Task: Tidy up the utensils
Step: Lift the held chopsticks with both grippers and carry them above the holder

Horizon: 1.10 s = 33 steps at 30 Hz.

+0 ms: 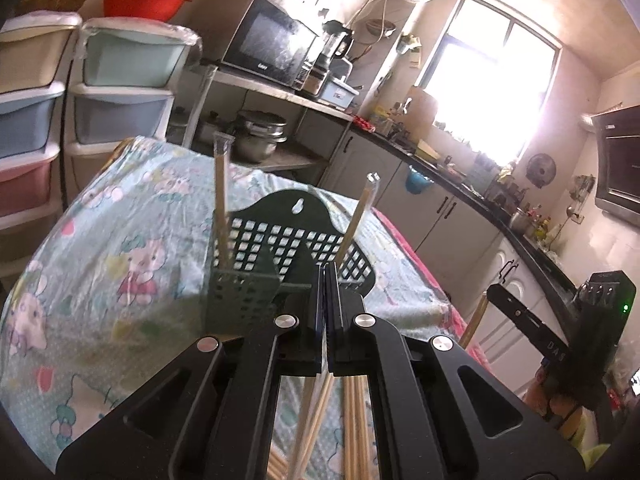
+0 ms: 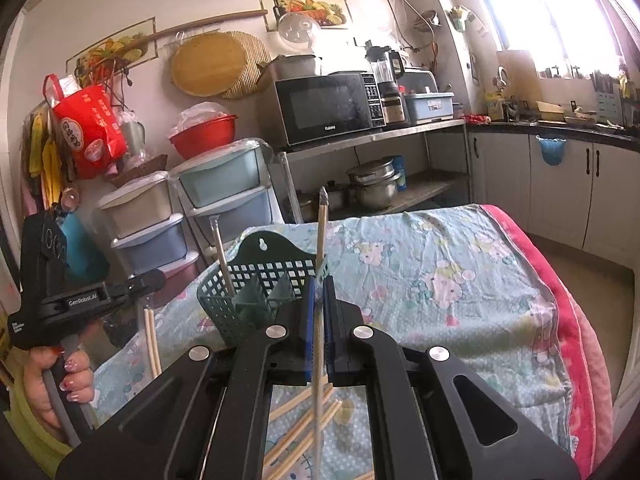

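A wrapped chopstick pair [image 2: 321, 280] is clamped in the right tongs [image 2: 319, 308] and held upright just beside the green holder [image 2: 256, 280], presumably for lowering into a compartment. The left tongs [image 1: 325, 304] are closed on another wrapped pair [image 1: 354, 224], likewise raised near the holder. One pair [image 1: 221, 200] already stands inside the holder. Several loose pairs, count unclear, lie on the table [image 2: 460, 280] in front of the holder.

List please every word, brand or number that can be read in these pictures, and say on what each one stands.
"GenRobot.AI": side of the left tongs.
"Galanz": front of the microwave, small, read with doubt.
Red bag: white characters, too blurred to read.
Small label on the tongs' handle: too small to read.
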Available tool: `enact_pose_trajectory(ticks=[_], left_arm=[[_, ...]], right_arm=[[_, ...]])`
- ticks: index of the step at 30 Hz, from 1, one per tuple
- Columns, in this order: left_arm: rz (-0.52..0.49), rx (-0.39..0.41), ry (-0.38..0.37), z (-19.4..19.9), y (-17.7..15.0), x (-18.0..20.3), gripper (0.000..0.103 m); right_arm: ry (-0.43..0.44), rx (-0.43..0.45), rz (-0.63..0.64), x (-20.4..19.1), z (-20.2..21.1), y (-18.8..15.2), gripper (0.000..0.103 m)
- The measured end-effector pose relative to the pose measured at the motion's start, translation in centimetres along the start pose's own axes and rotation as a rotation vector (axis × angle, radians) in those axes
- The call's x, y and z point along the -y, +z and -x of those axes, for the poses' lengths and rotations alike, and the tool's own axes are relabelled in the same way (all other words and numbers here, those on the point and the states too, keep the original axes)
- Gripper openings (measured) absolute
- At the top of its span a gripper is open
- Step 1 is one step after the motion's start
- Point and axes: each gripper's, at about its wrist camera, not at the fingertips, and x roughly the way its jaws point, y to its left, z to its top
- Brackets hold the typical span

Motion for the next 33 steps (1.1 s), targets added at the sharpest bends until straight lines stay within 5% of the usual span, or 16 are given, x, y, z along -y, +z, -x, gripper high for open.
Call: enact_pose_trajectory(ticks=[33], left_arm=[[-0.112, 0.135, -0.063, -1.0, 7.8, 5.0, 0.0]], right_arm=[[0.136, 0.108, 0.099, -5.0, -2.2, 8.2, 0.004]])
